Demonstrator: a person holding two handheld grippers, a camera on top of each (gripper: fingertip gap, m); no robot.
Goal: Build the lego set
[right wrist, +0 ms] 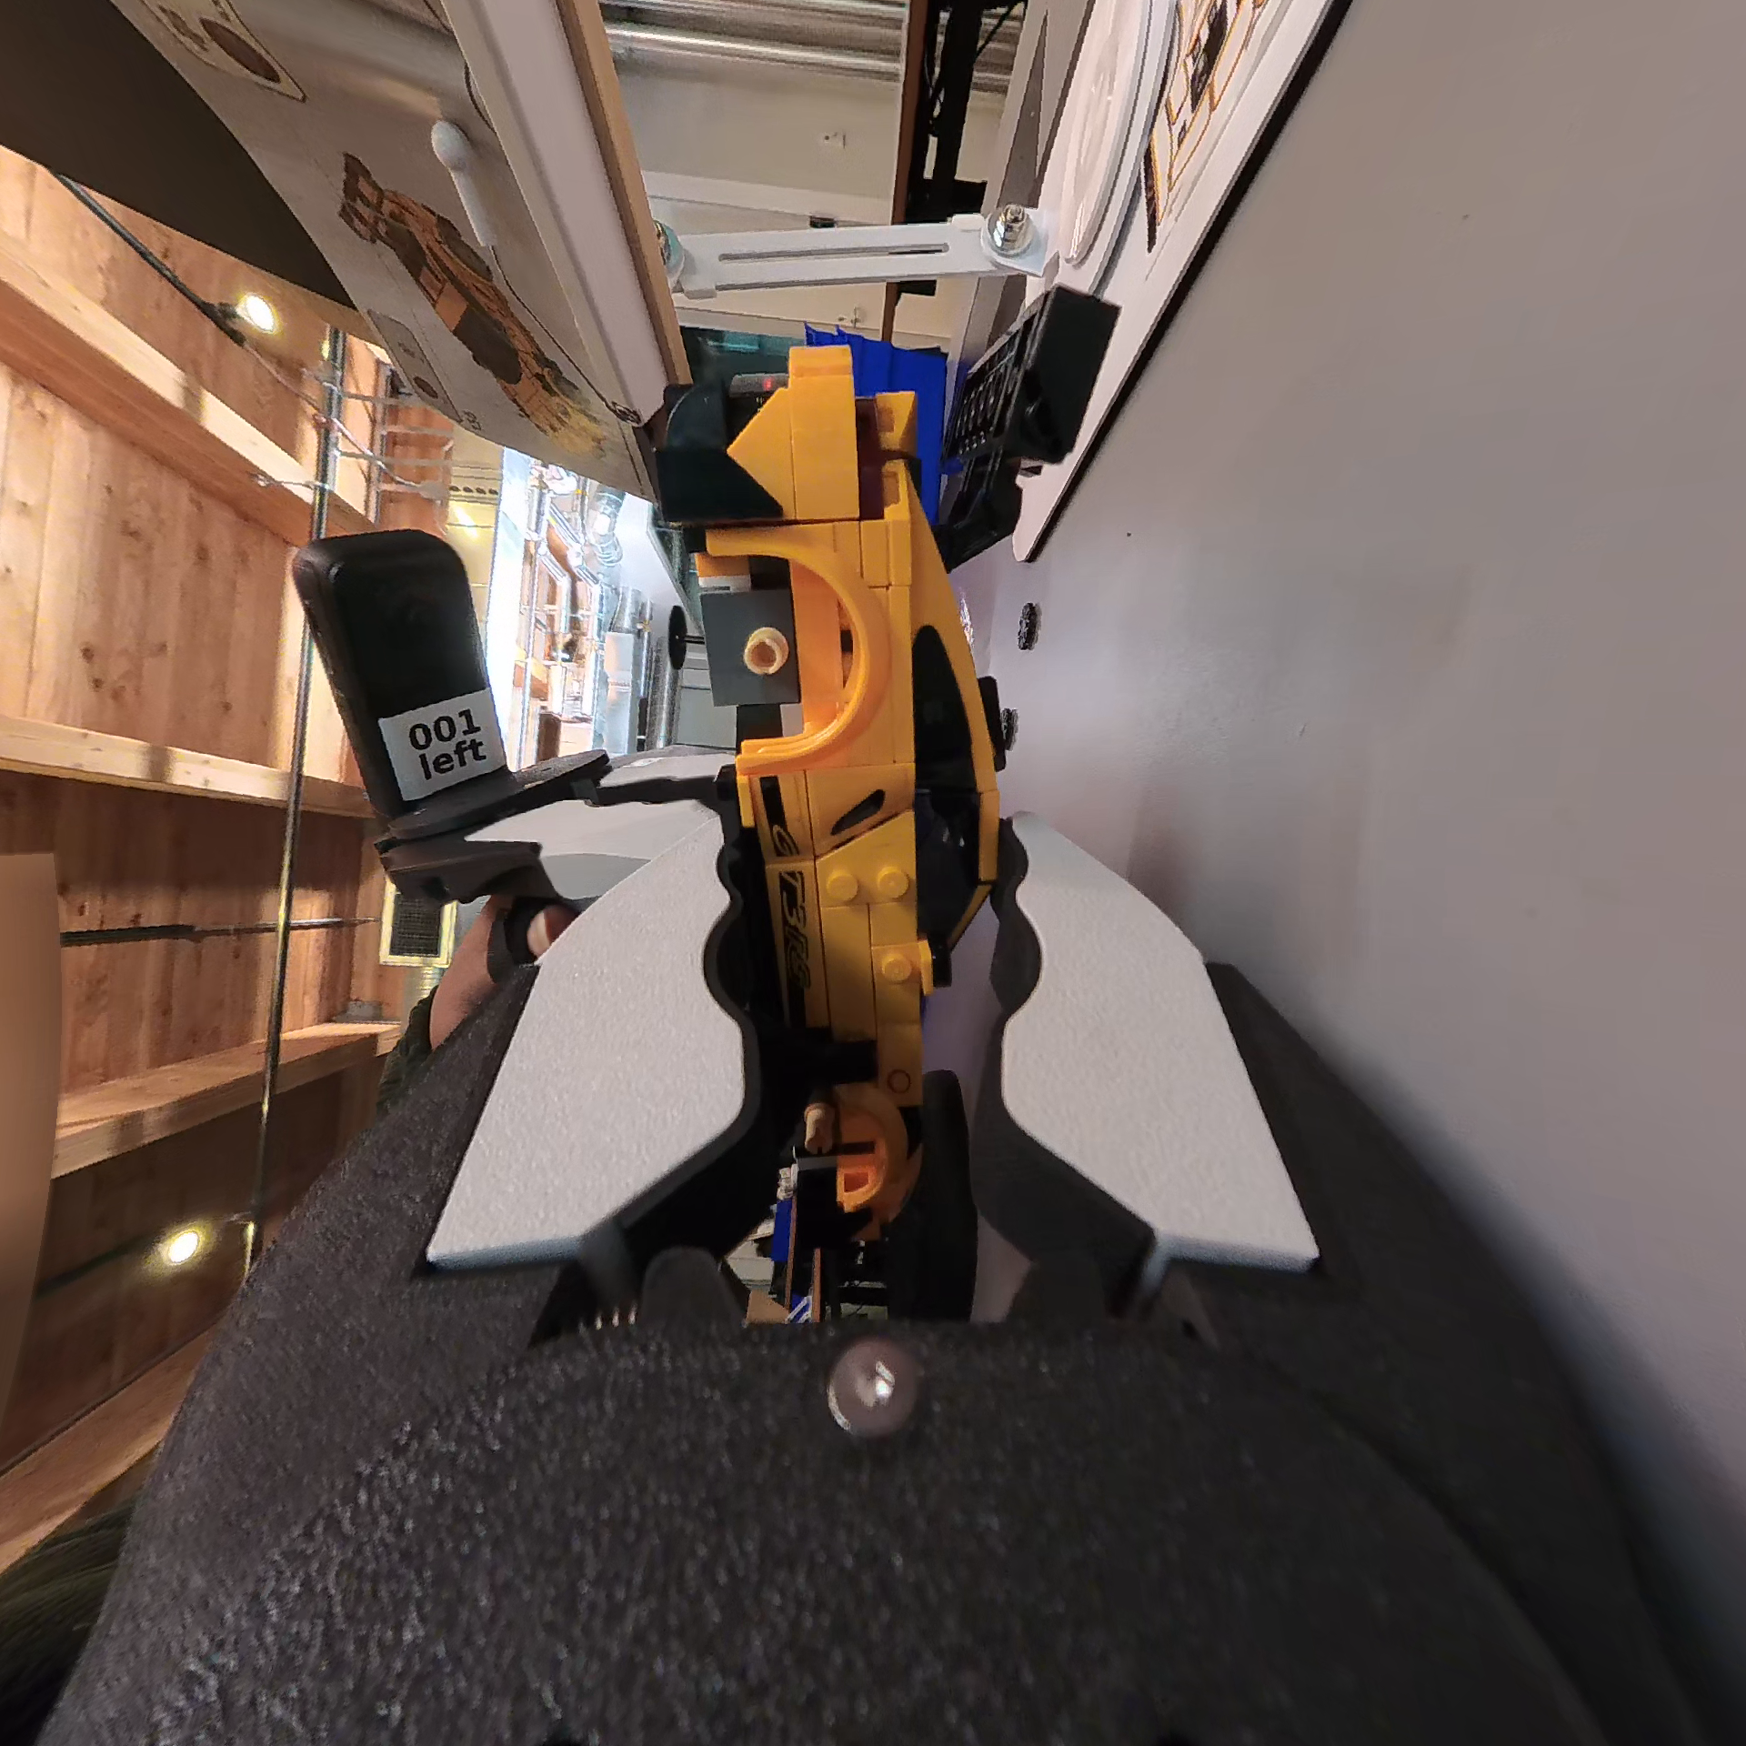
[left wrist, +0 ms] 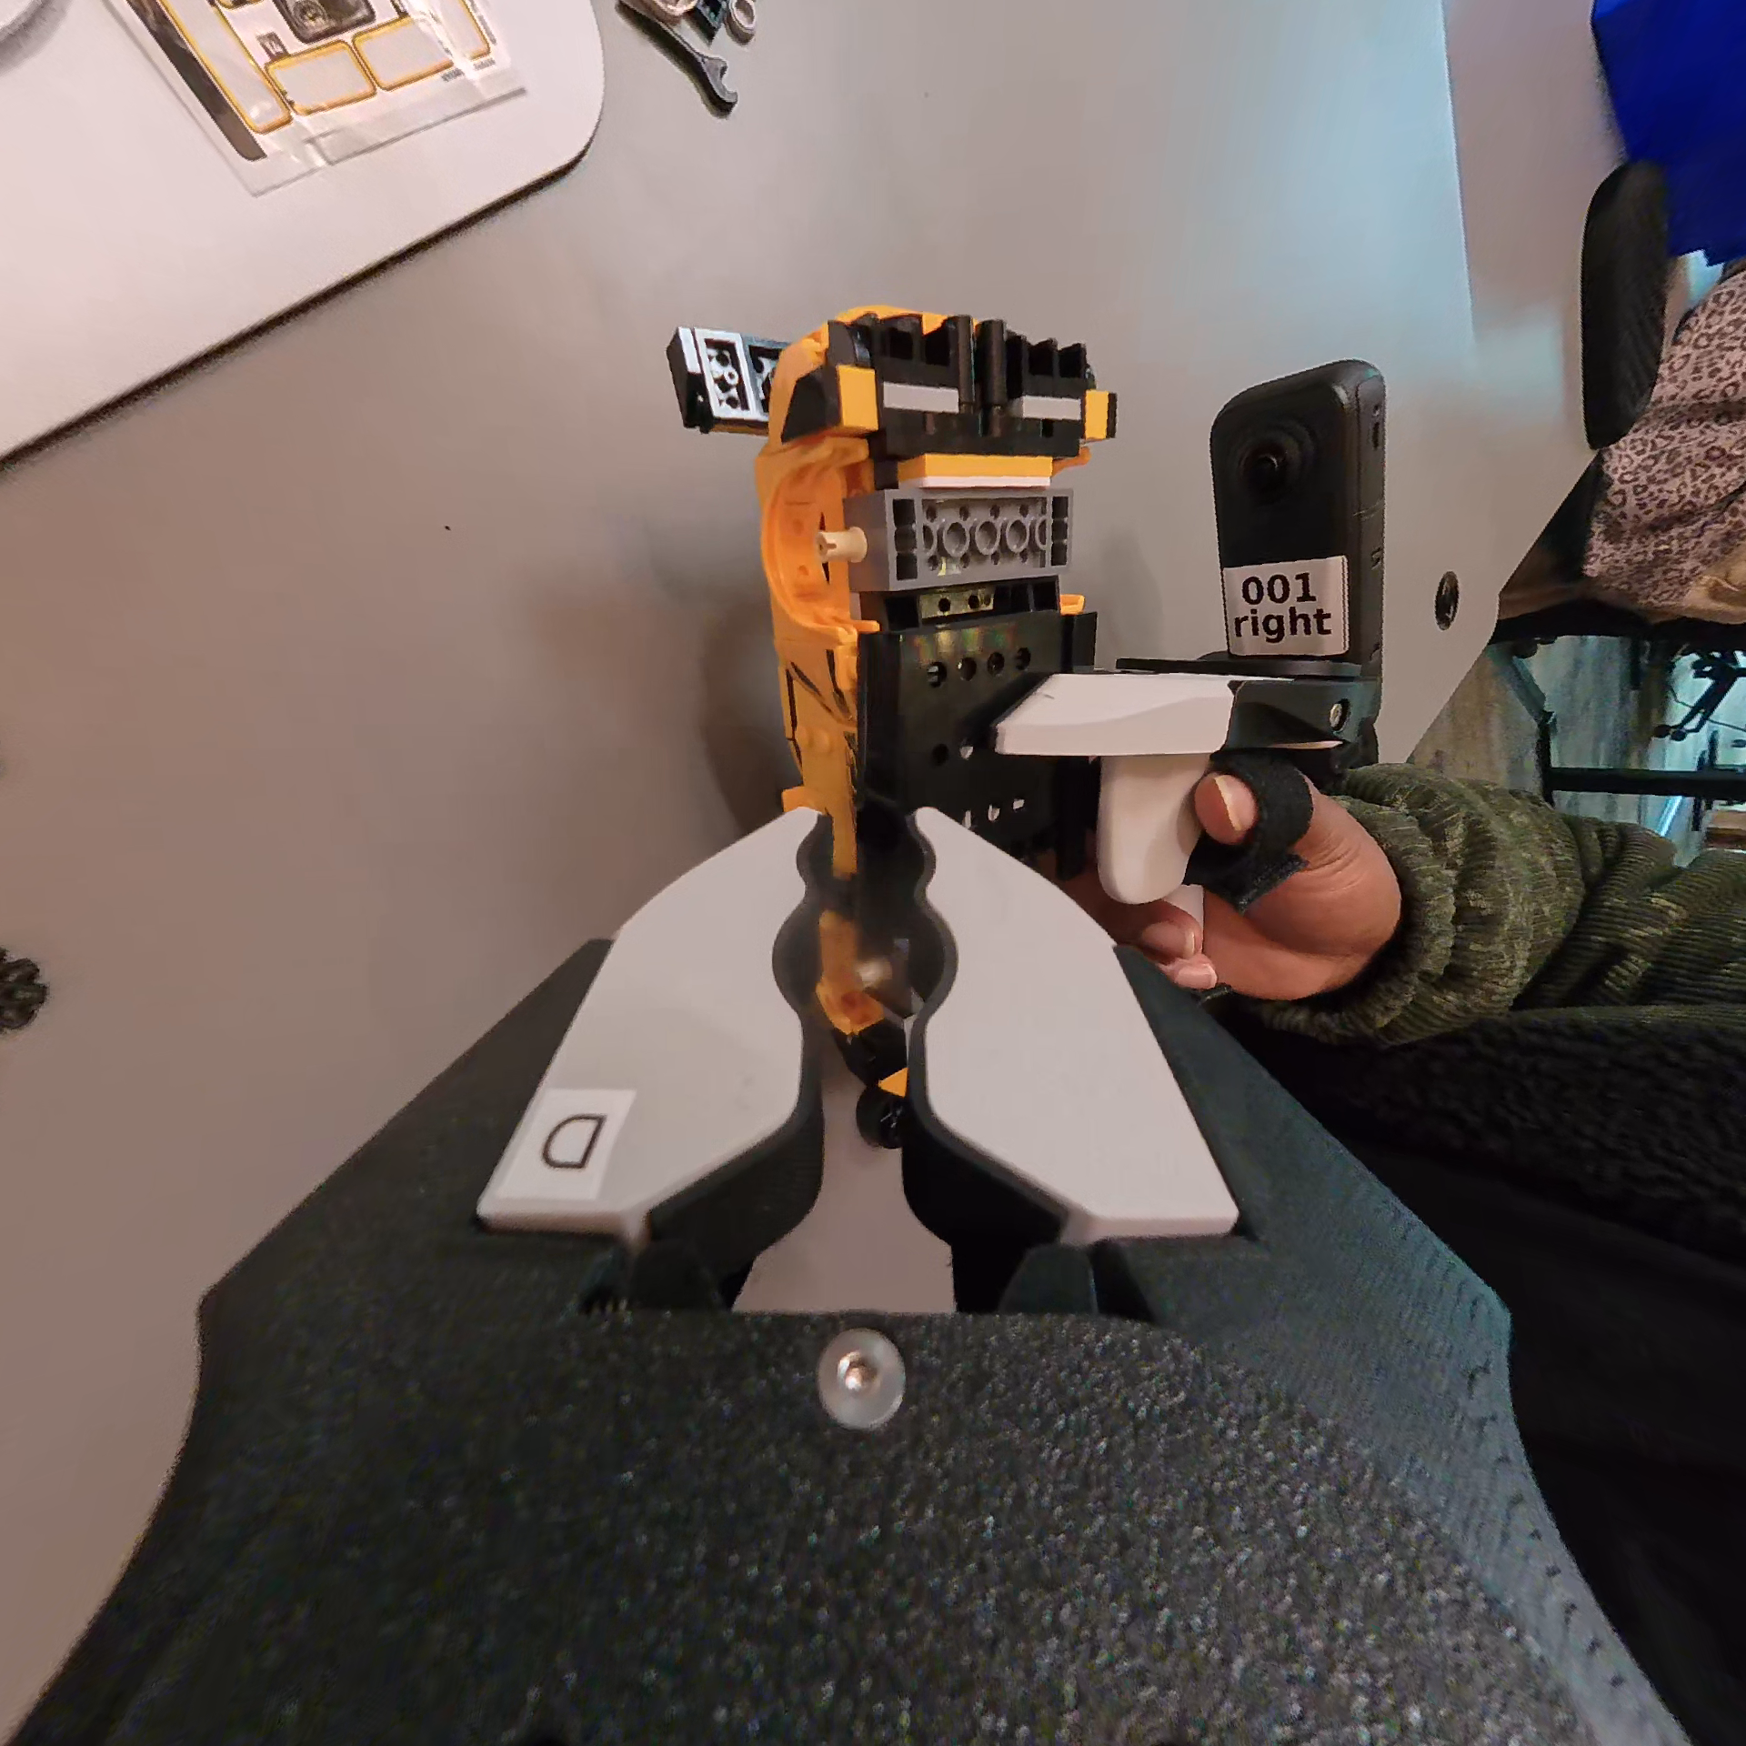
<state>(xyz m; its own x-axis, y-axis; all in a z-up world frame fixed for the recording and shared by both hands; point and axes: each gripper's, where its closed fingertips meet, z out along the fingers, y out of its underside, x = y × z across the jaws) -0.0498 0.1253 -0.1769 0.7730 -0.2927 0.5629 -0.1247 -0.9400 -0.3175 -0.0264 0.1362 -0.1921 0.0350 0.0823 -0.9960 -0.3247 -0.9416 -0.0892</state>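
The left tongs (left wrist: pixel 864 907) clench the yellow lego car (left wrist: pixel 907 567) by its side edge, lifted clear of the grey counter (left wrist: pixel 378 567). The right tongs (right wrist: pixel 869 945) straddle its body, apparently gripping. Keep both holds firm and square; the bare axle pin (right wrist: pixel 765 650) ahead likely wants a wheel.

Bright, even light; fisheye-bent edges; sharp.
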